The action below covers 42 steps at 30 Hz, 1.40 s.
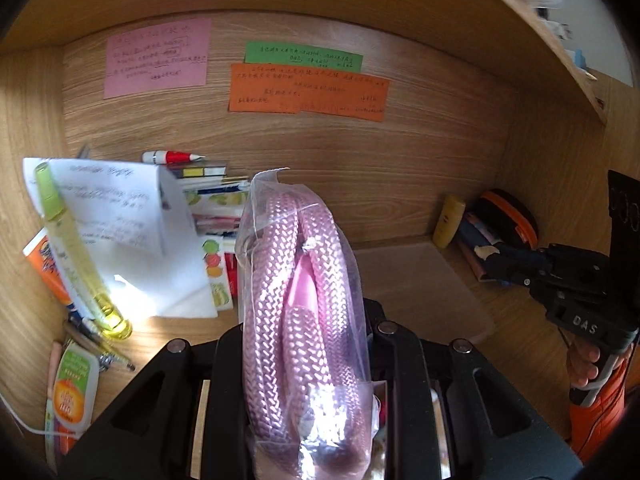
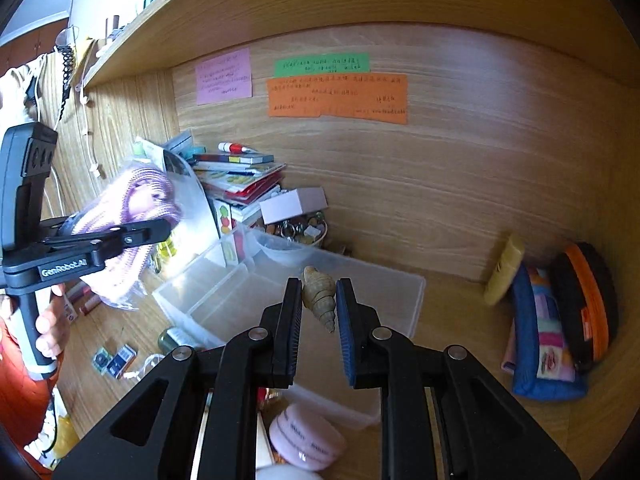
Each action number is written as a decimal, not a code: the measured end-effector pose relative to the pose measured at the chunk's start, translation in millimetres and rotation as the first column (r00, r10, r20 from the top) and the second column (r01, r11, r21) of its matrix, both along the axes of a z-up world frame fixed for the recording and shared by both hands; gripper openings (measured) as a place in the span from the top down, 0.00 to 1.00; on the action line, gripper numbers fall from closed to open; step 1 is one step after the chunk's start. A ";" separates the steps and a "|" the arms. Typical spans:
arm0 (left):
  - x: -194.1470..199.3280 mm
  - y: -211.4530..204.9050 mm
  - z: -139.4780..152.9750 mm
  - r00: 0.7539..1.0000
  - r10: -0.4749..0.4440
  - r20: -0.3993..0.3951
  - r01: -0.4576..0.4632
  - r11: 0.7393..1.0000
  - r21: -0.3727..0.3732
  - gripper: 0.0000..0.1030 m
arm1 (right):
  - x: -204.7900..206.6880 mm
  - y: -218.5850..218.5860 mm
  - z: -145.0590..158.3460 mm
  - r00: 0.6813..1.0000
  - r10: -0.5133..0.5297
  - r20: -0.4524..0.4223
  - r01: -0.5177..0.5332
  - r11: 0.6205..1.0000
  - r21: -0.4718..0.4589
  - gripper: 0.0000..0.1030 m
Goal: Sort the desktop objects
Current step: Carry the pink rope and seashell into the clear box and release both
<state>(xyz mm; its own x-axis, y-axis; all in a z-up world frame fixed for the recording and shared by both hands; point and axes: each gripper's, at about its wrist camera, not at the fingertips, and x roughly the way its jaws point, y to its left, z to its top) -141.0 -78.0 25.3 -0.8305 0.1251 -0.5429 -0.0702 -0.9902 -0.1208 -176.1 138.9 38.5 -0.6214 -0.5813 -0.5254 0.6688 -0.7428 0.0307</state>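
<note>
left hand-held gripper grips bagged pink rope | right hand-held gripper grips shell

The left tongs clamp a clear bag of pink braided rope above the counter; a translucent storage box lies just behind.

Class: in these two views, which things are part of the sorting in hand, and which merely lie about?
In hand:
pink rope in its bag, in the left gripper
spiral shell, in the right gripper
clear compartment box

Lying about:
coloured notes
book stack
yellow tube
</note>
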 end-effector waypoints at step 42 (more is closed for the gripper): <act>-85.3 18.5 -100.8 0.953 -0.075 0.294 0.082 0.997 -0.012 0.78 | -60.1 -43.9 -79.5 0.983 -0.027 0.184 -0.010 0.980 0.199 0.85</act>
